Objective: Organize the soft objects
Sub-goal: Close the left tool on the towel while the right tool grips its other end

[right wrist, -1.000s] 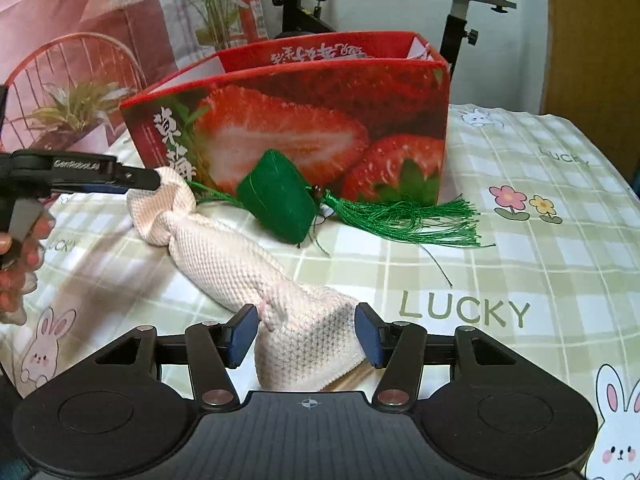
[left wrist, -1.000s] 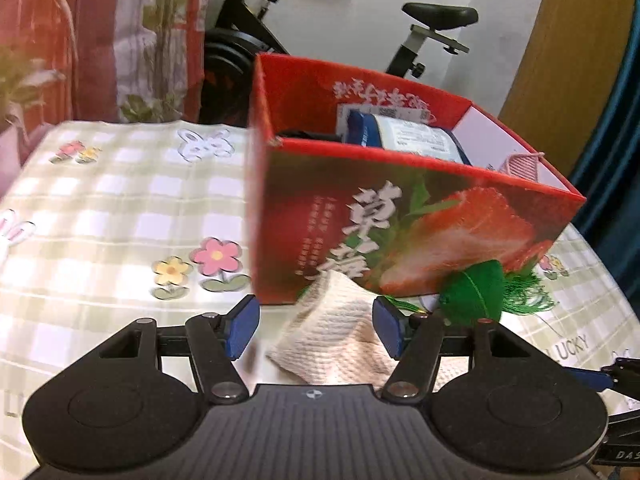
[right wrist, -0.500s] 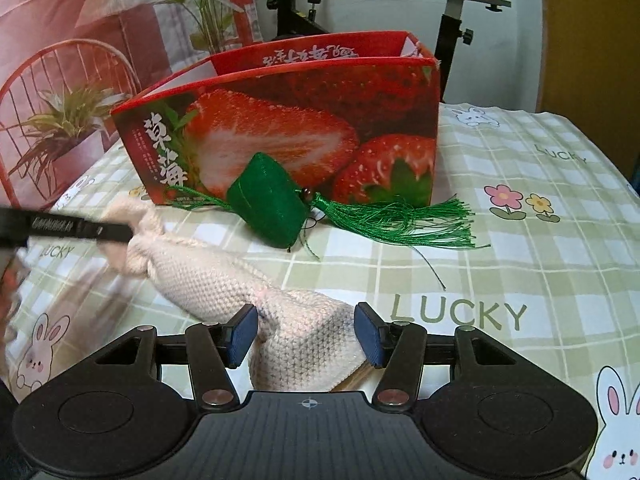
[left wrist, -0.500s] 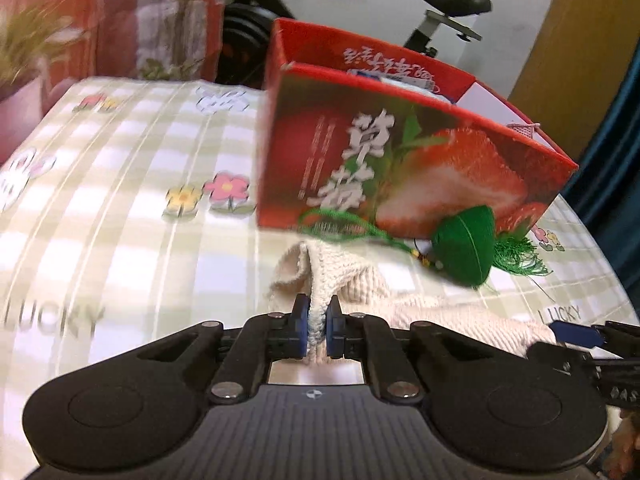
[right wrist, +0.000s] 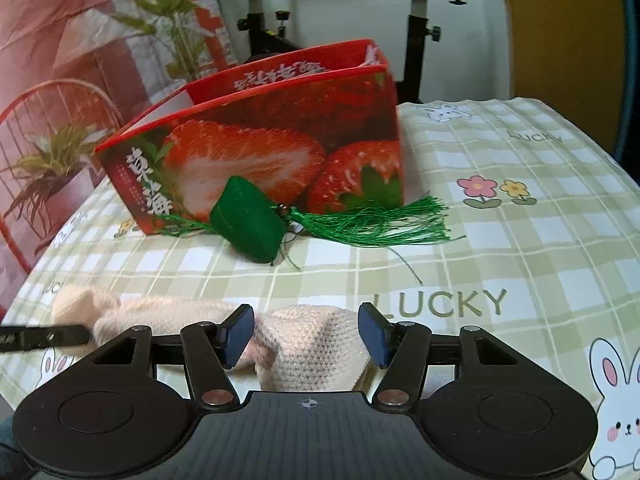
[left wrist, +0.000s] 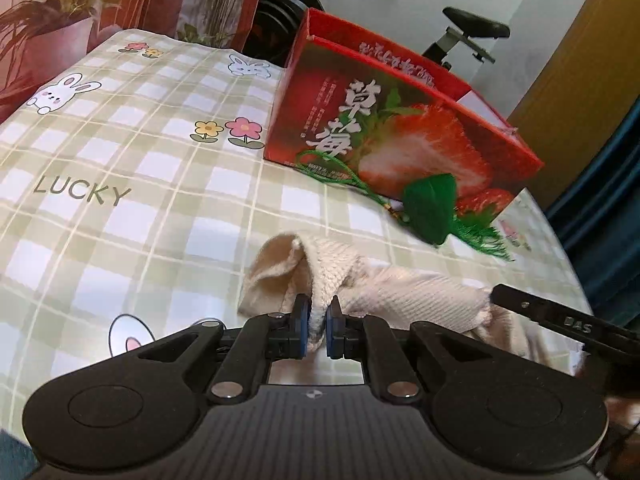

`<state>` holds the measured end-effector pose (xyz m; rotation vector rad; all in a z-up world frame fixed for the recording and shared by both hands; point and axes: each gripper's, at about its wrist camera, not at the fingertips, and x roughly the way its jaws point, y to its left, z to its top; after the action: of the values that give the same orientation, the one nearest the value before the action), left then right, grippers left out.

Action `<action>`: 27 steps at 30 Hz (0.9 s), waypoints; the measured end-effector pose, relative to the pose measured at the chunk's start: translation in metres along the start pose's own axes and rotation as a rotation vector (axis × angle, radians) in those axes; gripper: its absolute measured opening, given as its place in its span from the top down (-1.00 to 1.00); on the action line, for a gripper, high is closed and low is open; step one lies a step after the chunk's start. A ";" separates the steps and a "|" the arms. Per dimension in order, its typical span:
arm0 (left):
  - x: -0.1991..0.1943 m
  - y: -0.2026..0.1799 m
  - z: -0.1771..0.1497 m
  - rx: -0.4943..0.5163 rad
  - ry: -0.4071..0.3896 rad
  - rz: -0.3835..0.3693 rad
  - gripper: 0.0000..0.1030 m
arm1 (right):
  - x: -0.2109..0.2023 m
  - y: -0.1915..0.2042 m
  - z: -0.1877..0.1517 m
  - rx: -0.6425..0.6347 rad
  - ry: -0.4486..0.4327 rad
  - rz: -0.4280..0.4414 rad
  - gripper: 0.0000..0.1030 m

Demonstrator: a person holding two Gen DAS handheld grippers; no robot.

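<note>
A cream knitted cloth (left wrist: pixel 400 292) lies stretched across the checked tablecloth. My left gripper (left wrist: pixel 317 330) is shut on one end of it. The cloth also shows in the right wrist view (right wrist: pixel 312 344), where its other end lies between the open fingers of my right gripper (right wrist: pixel 306 336). A green stuffed sachet with a tassel (right wrist: pixel 248 224) lies on the table against the front of the red strawberry box (right wrist: pixel 280 148). The sachet (left wrist: pixel 430 208) and the box (left wrist: pixel 384 136) also show in the left wrist view.
The table carries a green checked cloth (left wrist: pixel 120 152) with rabbits and flowers. An exercise bike (right wrist: pixel 420 20) and potted plants (left wrist: pixel 60 8) stand behind the table. A red wire chair (right wrist: pixel 52 120) stands at the left.
My left gripper shut on the cloth's end and pulled it back from the box. The cloth now lies lower and more stretched out. My right gripper stays open around the other end.
</note>
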<state>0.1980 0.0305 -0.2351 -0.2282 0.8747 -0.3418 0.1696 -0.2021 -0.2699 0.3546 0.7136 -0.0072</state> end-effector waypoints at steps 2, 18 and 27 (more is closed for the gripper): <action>-0.007 -0.003 0.001 0.012 -0.020 -0.002 0.82 | -0.001 -0.002 0.001 0.005 -0.005 -0.010 -0.08; 0.015 -0.001 0.010 0.088 -0.003 0.077 -0.04 | -0.005 -0.008 -0.007 0.048 0.028 -0.013 -0.10; 0.020 0.008 0.002 0.036 0.002 0.036 -0.03 | 0.001 -0.001 -0.011 0.021 0.043 0.006 -0.02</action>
<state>0.2130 0.0301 -0.2506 -0.1790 0.8734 -0.3241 0.1631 -0.1998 -0.2784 0.3776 0.7556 -0.0010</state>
